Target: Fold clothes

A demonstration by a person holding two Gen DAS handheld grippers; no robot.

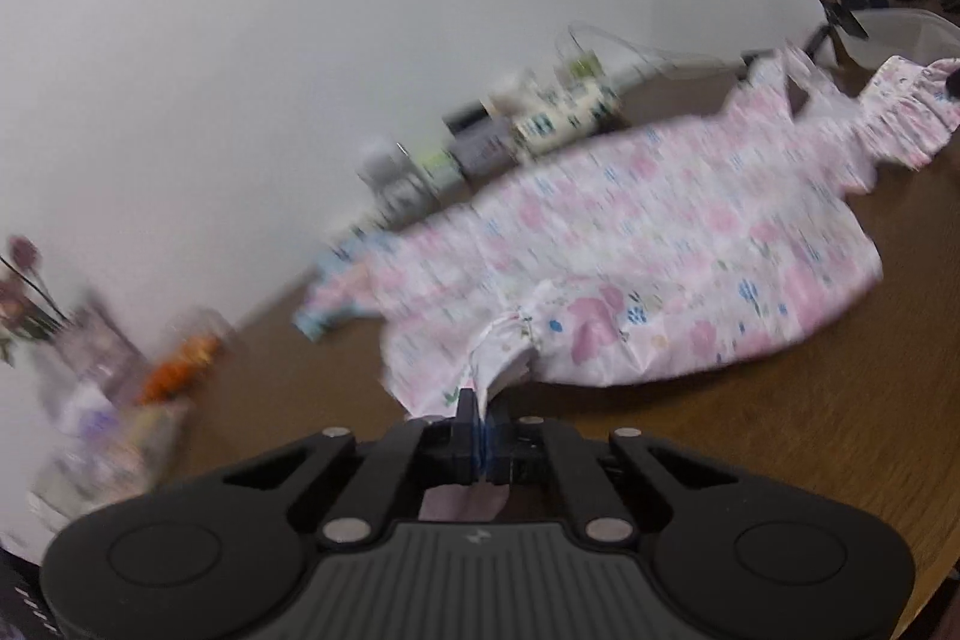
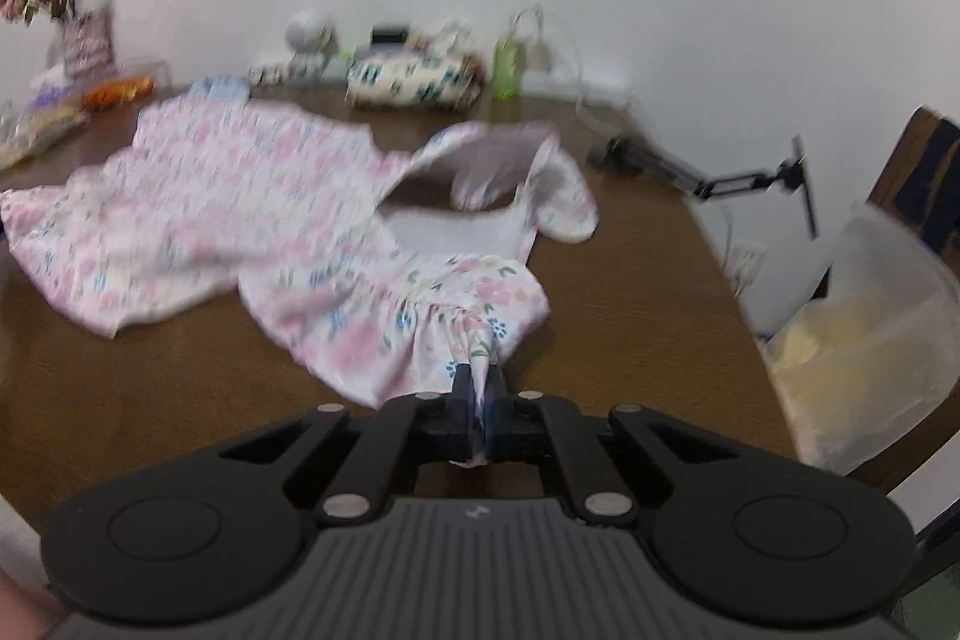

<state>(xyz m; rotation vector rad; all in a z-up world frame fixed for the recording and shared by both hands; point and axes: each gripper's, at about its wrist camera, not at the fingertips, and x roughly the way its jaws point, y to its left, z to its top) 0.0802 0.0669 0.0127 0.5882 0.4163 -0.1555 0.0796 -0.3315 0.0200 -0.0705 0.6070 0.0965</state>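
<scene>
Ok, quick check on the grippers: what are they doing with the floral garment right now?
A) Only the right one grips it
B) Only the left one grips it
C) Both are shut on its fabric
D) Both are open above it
C: the left gripper has its jaws closed with a bunch of the floral garment pinched between them, and the right gripper pinches a gathered edge the same way.

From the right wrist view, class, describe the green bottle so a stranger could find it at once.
Start at the brown table and follow its far edge along the white wall. The green bottle stands upright just right of the patterned pouch; it is the only translucent green thing there.
</scene>
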